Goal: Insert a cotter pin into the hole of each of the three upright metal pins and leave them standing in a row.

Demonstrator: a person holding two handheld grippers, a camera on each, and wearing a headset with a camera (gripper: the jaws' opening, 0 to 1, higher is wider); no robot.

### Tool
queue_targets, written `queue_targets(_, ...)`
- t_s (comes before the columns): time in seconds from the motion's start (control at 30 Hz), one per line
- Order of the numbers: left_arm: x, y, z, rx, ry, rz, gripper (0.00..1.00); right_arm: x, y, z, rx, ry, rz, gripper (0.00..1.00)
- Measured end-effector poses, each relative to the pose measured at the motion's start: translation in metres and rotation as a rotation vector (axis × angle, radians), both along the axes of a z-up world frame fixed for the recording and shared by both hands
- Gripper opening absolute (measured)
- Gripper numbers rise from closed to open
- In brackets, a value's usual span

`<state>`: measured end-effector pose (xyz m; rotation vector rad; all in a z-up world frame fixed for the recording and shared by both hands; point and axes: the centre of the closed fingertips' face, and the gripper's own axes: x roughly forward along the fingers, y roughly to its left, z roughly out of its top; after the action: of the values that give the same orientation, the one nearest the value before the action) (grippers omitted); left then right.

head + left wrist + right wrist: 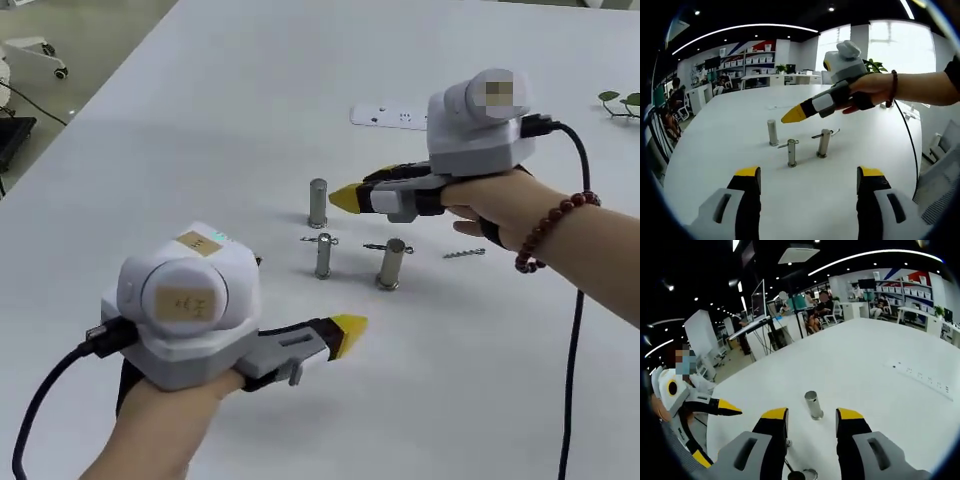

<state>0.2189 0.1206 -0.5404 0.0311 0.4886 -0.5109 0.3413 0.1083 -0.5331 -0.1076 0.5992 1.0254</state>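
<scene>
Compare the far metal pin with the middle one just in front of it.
The middle pin has a cotter pin through its top; the far pin has none. The far pin stands close by the tips of the right gripper; the middle pin stands nearer the person. The middle pin looks slightly slimmer than the far pin. Both are upright metal cylinders on the white table.

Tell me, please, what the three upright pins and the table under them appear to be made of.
The rear pin, front-left pin and front-right pin look like metal, likely steel: grey, satin, with soft highlights down their sides. The table looks like white matte laminate or painted board.
</scene>
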Motion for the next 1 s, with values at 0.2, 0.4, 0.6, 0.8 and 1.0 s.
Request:
queue_targets(0.2, -0.005, 0.004, 0.002, -0.005, -0.009, -0.017, 0.85, 0.005, 0.011, -0.005, -0.021, -0.027, 0.019, 0.32)
queue_targets(0.4, -0.003, 0.006, 0.003, -0.023, -0.023, -0.016, 0.91, 0.007, 0.021, -0.011, -0.026, -0.025, 0.022, 0.30)
queue_targets(0.6, -0.005, 0.009, -0.003, -0.001, -0.008, -0.021, 0.95, 0.015, 0.028, -0.022, -0.050, -0.030, 0.041, 0.23)
queue_targets(0.8, -0.001, 0.008, -0.003, 0.004, -0.018, -0.028, 0.98, 0.025, 0.031, -0.026, -0.055, -0.027, 0.027, 0.19)
queue_targets(1.0, 0.002, 0.007, 0.000, 0.009, -0.032, -0.022, 0.99, 0.032, 0.034, -0.030, -0.075, -0.045, 0.032, 0.15)
